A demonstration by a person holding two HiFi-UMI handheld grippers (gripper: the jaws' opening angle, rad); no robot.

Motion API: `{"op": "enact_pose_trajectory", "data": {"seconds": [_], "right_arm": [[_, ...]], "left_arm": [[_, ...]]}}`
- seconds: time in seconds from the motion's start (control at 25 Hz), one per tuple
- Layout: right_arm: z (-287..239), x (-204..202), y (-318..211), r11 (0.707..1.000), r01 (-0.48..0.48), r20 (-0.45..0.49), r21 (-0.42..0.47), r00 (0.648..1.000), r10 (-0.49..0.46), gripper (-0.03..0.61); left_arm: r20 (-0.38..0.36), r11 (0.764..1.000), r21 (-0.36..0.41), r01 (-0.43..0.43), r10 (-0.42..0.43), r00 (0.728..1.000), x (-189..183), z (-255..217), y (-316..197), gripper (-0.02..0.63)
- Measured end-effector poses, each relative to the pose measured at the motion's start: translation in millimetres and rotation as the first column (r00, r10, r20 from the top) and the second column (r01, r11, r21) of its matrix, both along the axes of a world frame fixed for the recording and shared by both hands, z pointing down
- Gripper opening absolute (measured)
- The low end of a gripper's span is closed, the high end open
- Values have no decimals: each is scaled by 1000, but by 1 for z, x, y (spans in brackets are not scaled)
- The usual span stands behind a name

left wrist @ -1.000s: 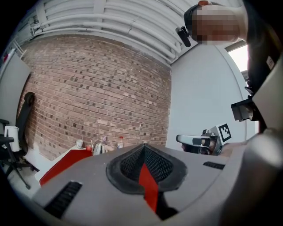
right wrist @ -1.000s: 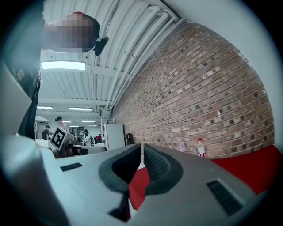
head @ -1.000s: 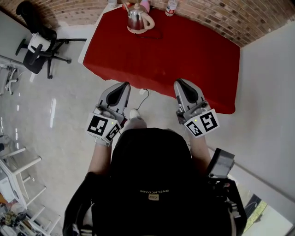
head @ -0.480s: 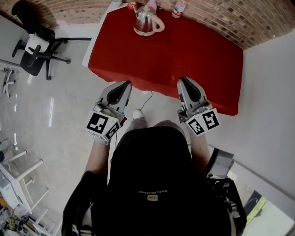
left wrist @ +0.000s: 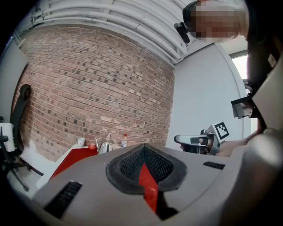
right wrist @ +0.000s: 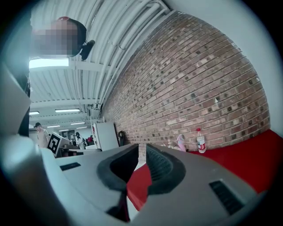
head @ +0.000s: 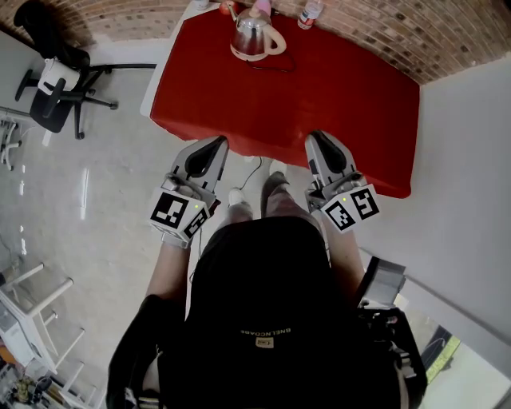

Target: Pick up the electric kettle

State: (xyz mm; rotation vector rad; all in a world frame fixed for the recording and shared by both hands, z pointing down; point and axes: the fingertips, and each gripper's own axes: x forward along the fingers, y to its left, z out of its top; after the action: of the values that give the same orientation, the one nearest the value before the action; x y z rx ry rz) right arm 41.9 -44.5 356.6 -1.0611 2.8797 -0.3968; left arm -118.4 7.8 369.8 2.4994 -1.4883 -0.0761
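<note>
The steel electric kettle (head: 254,38) with a cream handle stands at the far edge of the red table (head: 343,96). It shows small in the left gripper view (left wrist: 105,147). My left gripper (head: 215,144) and right gripper (head: 314,137) are held side by side and level at the table's near edge, far from the kettle. In its own view the left gripper (left wrist: 143,152) has its pads together with nothing between them. The right gripper (right wrist: 140,154) looks shut and empty too.
A water bottle (head: 310,12) and a pink object (head: 260,8) stand behind the kettle by the brick wall. A black office chair (head: 56,80) is on the floor at left. A cable (head: 251,172) runs down from the table. A white wall borders the right.
Both grippers have come forward to the table's near edge, and the person has stepped closer. The kettle has stayed where it was.
</note>
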Motion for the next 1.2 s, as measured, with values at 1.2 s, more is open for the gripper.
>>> {"op": "enact_pose_trajectory", "data": {"seconds": [1.2], "right_arm": [[25, 19, -122, 993, 70, -5, -92, 997, -71, 64]], "left_arm": [[-47, 993, -117, 17, -22, 999, 34, 54, -169, 67]]}}
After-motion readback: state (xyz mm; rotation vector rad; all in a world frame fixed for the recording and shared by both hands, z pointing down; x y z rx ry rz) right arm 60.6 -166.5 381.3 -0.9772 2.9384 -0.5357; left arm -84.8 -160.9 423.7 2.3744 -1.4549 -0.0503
